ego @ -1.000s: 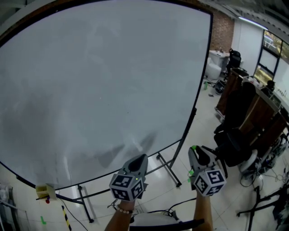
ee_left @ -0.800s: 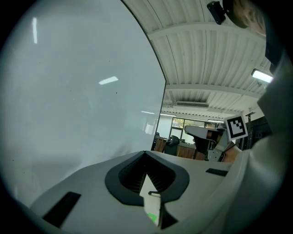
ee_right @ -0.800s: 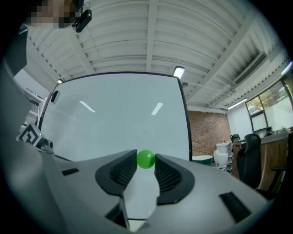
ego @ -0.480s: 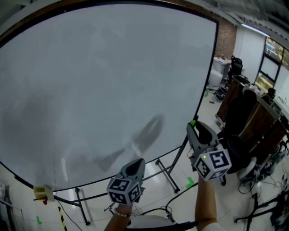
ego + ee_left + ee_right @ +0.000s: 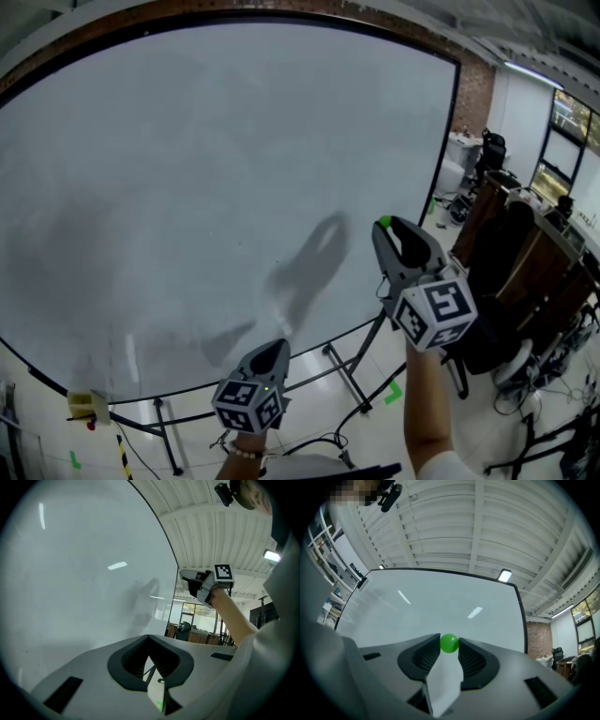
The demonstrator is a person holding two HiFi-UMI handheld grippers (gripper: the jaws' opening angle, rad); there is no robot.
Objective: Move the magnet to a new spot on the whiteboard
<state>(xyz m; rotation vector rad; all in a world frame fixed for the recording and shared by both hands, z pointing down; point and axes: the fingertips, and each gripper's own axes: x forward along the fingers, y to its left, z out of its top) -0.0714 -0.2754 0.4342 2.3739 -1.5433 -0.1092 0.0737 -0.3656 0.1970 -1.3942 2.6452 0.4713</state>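
A large whiteboard [image 5: 187,187] fills the head view. My right gripper [image 5: 383,225] is raised in front of the board's lower right part, shut on a small green ball-shaped magnet [image 5: 383,222] at its tips. In the right gripper view the magnet [image 5: 449,643] sits pinched between the two dark pads, with the whiteboard [image 5: 440,602] beyond it. My left gripper [image 5: 277,346] hangs lower, near the board's bottom edge; its jaws [image 5: 148,637] meet at the tips with nothing between them. The left gripper view also catches the right gripper [image 5: 183,576] up at the right.
The whiteboard's stand legs [image 5: 352,361] reach out over the tiled floor below. Office chairs and wooden desks [image 5: 525,253] crowd the right side. A small yellow item [image 5: 82,405] sits at the board's lower left corner.
My right gripper has risen with the green magnet, from below the board's bottom edge to in front of its surface. The left gripper has drifted slightly down and left in the view.
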